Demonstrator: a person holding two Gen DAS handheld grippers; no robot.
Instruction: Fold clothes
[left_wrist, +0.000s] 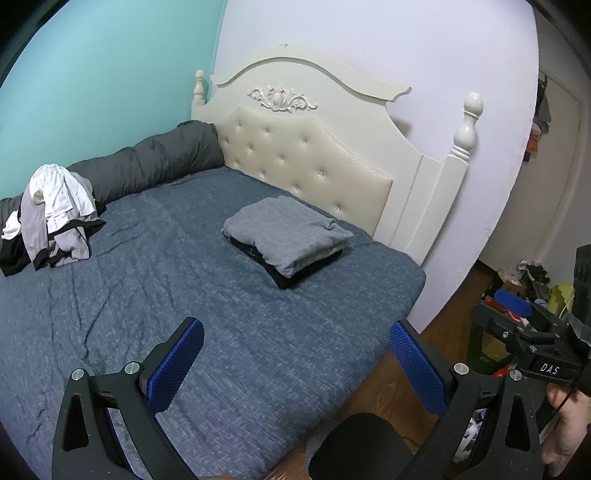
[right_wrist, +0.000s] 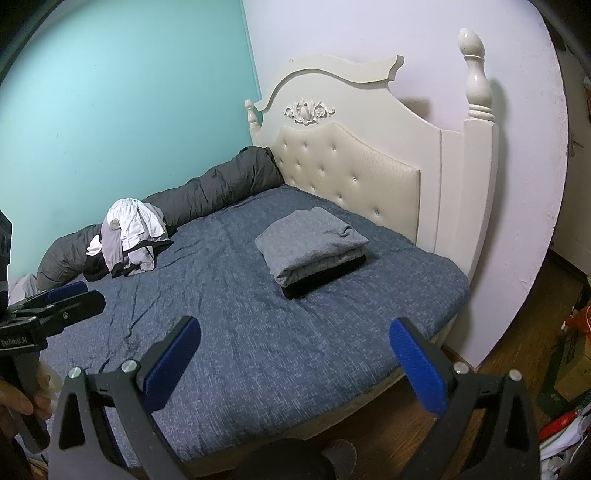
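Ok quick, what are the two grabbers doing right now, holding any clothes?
Left gripper: jaws wide open, holding nothing, above the bed.
Right gripper: jaws wide open, holding nothing.

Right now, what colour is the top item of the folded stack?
Grey; the folded stack shows it best in the right wrist view.

My left hand-held gripper (left_wrist: 295, 347) was a matte black plastic frame with triangular cut-outs, four round silver screw heads and two fingers faced with textured blue pads (left_wrist: 175, 363). My right hand-held gripper (right_wrist: 293, 347) matched it: the same black frame, silver screws and blue pads (right_wrist: 419, 363). Seen from the left wrist, its black body bore the white letters "DAS", and a thin black cable ran beside it.
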